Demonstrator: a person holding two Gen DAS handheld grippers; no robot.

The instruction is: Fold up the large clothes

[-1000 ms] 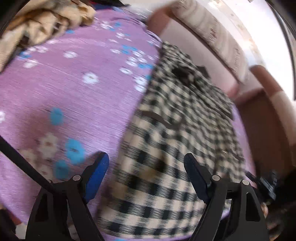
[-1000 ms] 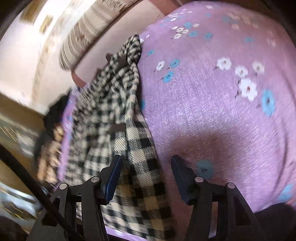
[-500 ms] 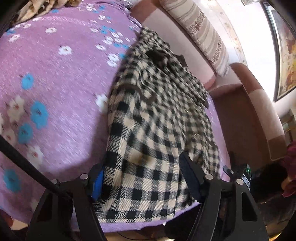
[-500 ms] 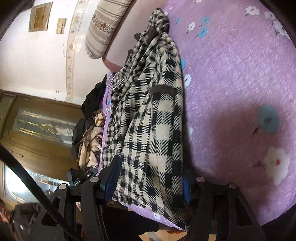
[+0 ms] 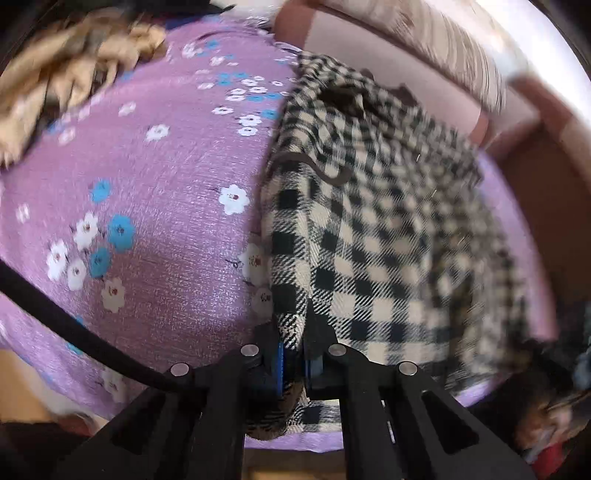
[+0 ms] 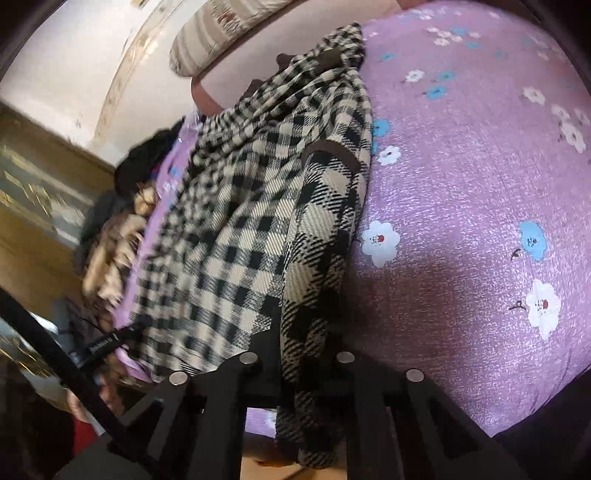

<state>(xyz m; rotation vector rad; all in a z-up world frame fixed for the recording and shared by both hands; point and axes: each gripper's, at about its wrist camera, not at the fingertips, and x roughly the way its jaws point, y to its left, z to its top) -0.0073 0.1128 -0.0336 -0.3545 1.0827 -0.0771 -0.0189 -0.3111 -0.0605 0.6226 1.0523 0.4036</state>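
A large black-and-cream checked garment (image 5: pixel 369 229) with brown trim lies lengthwise on a purple flowered bed cover (image 5: pixel 155 192). It also shows in the right wrist view (image 6: pixel 258 206). My left gripper (image 5: pixel 293 354) is shut on the garment's near hem, at its left corner. My right gripper (image 6: pixel 299 354) is shut on the hem's other corner, and the cloth hangs down between its fingers. The far end of the garment reaches the pink headboard (image 5: pixel 369 48).
A beige crumpled garment (image 5: pixel 66 74) lies at the far left of the bed. A striped pillow (image 6: pixel 229 22) rests on the headboard. A pile of dark and tan clothes (image 6: pixel 122 206) sits beside the bed, near a wooden door (image 6: pixel 33 192).
Both grippers were open over the near hem. They have closed on the hem's two corners, and the cloth is now gathered in the jaws.
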